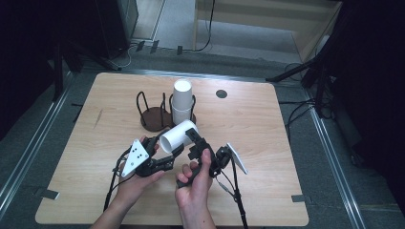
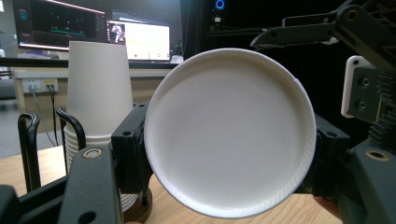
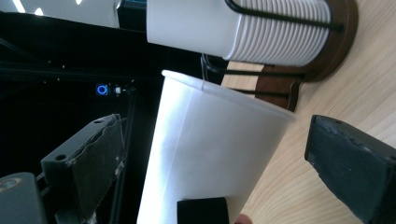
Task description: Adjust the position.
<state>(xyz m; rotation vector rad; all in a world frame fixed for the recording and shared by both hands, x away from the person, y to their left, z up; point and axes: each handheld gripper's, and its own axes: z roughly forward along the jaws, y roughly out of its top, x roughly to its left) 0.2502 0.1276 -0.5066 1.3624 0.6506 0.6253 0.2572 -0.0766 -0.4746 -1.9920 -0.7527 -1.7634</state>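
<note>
A single white paper cup [image 1: 177,135] lies on its side in the air over the table, in front of the cup holder. My left gripper [image 1: 165,145] is shut on it. In the left gripper view the cup's flat round bottom [image 2: 229,135] faces the camera, and the black fingers [image 2: 130,149] press on both sides of it. My right gripper [image 1: 192,139] straddles the same cup from the right. In the right gripper view the cup wall [image 3: 210,154] stands between the open gripper [image 3: 212,140], with a gap to each pad [image 3: 93,158].
A stack of upside-down white cups [image 1: 183,100] stands in the right ring of a brown wire holder. The left ring [image 1: 152,117] has no cups in it. The wooden table [image 1: 248,157] has a small dark hole [image 1: 221,93] near its far edge. Black cables trail toward the table's near edge.
</note>
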